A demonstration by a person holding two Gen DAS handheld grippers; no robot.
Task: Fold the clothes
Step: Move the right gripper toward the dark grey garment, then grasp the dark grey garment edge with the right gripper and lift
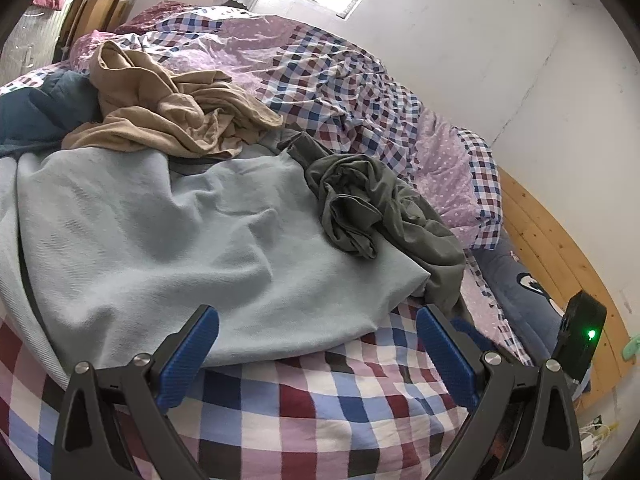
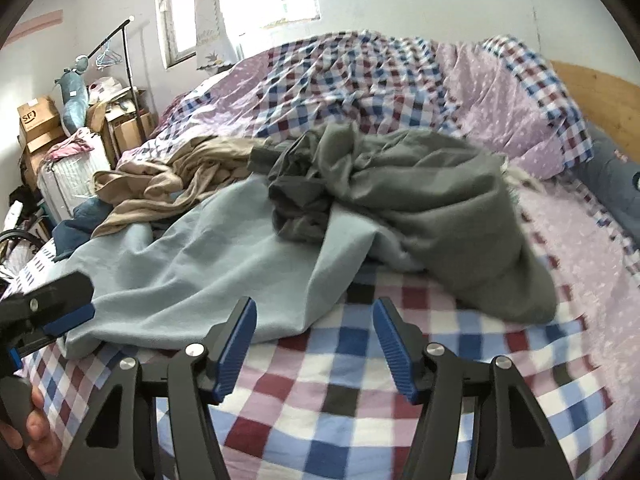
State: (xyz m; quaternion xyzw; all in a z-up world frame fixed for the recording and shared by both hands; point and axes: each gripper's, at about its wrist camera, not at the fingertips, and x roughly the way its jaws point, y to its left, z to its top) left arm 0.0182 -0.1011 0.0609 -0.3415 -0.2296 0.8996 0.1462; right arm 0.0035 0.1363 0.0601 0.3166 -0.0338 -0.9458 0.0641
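Note:
A light blue garment (image 1: 180, 240) lies spread and rumpled on the checked bed sheet (image 1: 320, 400). A crumpled grey garment (image 1: 372, 208) rests on its right edge, and a tan garment (image 1: 168, 112) is heaped behind it. My left gripper (image 1: 318, 320) is open just above the blue garment's near hem, with no cloth pinched. In the right wrist view my right gripper (image 2: 316, 312) is open over the sheet, in front of the light blue garment (image 2: 208, 272) and the grey garment (image 2: 432, 208). Its pads touch nothing. The left gripper (image 2: 60, 312) shows at the left edge, held by a hand (image 2: 36, 436).
A dark blue garment (image 1: 44, 108) lies at the far left. A bunched purple and checked quilt (image 1: 340, 72) fills the back of the bed. A wooden bed frame (image 1: 560, 248) and white wall are on the right. Boxes (image 2: 40, 124), a suitcase (image 2: 68, 176) and a clothes rack (image 2: 128, 64) stand beside the bed.

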